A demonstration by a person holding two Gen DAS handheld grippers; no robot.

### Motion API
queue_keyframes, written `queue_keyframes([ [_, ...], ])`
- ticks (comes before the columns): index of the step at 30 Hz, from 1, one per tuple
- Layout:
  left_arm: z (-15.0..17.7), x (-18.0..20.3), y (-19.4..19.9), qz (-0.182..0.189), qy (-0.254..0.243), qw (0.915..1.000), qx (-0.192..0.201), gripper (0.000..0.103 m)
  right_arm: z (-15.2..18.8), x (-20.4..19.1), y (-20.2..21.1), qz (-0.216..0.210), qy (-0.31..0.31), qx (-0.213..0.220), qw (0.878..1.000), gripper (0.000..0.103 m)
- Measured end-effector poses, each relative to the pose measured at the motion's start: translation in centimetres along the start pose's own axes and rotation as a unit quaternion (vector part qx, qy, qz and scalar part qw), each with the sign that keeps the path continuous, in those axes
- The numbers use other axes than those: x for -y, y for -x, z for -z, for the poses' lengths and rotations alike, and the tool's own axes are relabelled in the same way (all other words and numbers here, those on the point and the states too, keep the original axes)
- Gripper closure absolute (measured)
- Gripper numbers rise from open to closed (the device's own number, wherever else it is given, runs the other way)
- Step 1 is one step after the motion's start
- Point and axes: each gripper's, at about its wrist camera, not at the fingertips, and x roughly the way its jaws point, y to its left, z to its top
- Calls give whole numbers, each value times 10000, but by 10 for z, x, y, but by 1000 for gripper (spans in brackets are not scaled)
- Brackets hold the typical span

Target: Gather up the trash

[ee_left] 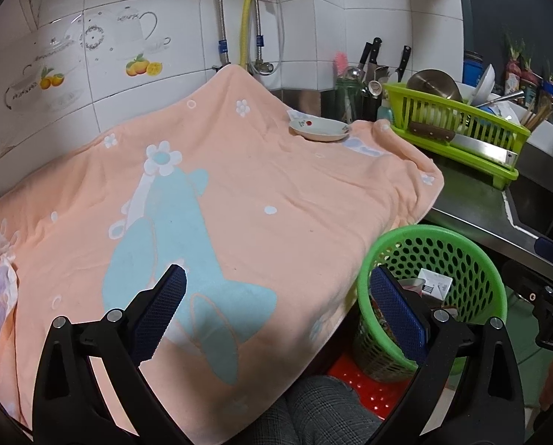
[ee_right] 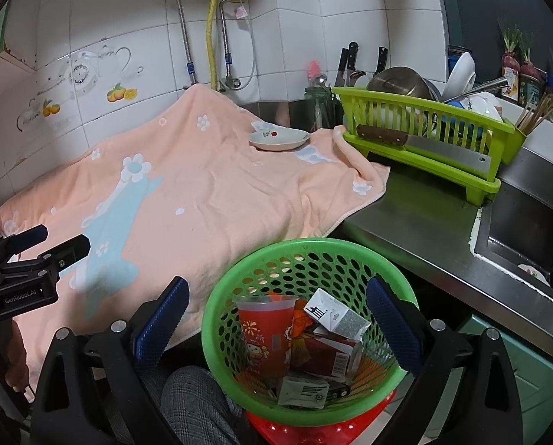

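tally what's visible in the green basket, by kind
Cup: 1
Cartons or boxes: 2
Flat packet: 1
Total: 4 visible in the basket; more may lie hidden underneath.

Both wrist views over towel [ee_left: 261, 200], basket [ee_right: 302, 259]

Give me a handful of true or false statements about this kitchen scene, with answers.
1. The round green perforated plastic basket holds a red printed cup. True.
2. The small white shallow dish sits inside the lime-green plastic dish rack. False: it rests on the peach flower-patterned towel.
3. The right hand-held gripper is open and holds nothing. True.
4. The left hand-held gripper grips a carton. False: it is open and holds nothing.
5. The wooden-handled cleaver lies in the sink. False: it rests along the rack's front.
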Motion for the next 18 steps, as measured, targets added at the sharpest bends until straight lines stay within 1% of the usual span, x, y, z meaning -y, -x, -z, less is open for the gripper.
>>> queue_keyframes([
  [18,0,1,0,-24,-1,10000,20,5,0,-3,-2,-9,13,-6,10000,10],
])
